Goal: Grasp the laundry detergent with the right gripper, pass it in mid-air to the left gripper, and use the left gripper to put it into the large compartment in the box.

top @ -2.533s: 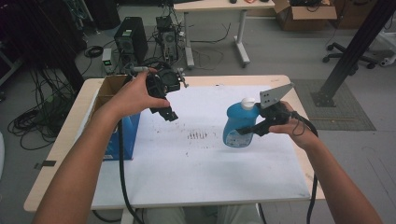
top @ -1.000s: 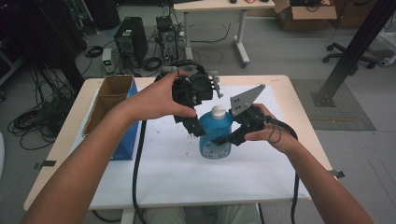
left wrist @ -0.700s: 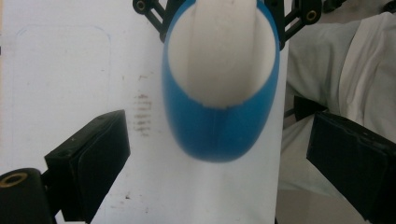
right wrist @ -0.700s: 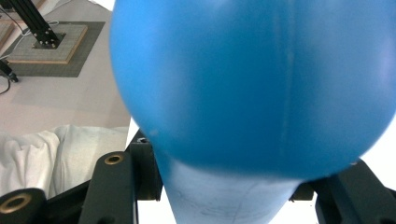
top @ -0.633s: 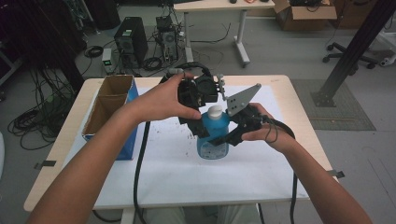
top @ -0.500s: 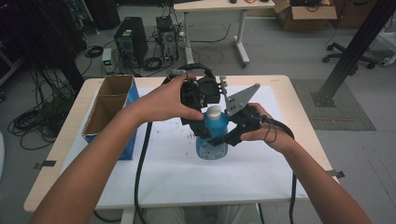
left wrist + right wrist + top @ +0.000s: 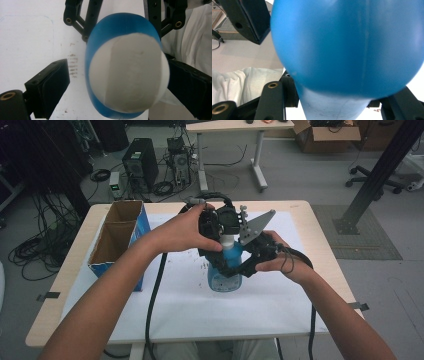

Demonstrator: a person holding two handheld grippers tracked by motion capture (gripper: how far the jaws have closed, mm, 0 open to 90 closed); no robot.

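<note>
My right tool (image 7: 239, 270) is clamped on the body of the blue bottle (image 7: 226, 272), which stands upright near the middle of the worktop (image 7: 295, 210) on the white sheet (image 7: 210, 305) that covers it. In the right gripper view the bottle's blue shoulder (image 7: 347, 45) bulges right in front of the camera, and my jaws sit on either side of its paler lower part.

My left tool (image 7: 220, 222) comes down over the top of the bottle. In the left gripper view I look straight down on the white cap (image 7: 127, 75). My jaws stand apart around it: the left one is clear of the cap with white sheet showing in the gap, while the right one lies close against its edge, though I cannot tell whether it touches. The right tool's black links (image 7: 82, 20) show past the bottle.

An open cardboard box (image 7: 117, 237) with blue sides stands at the worktop's left edge, well apart from the bottle.
</note>
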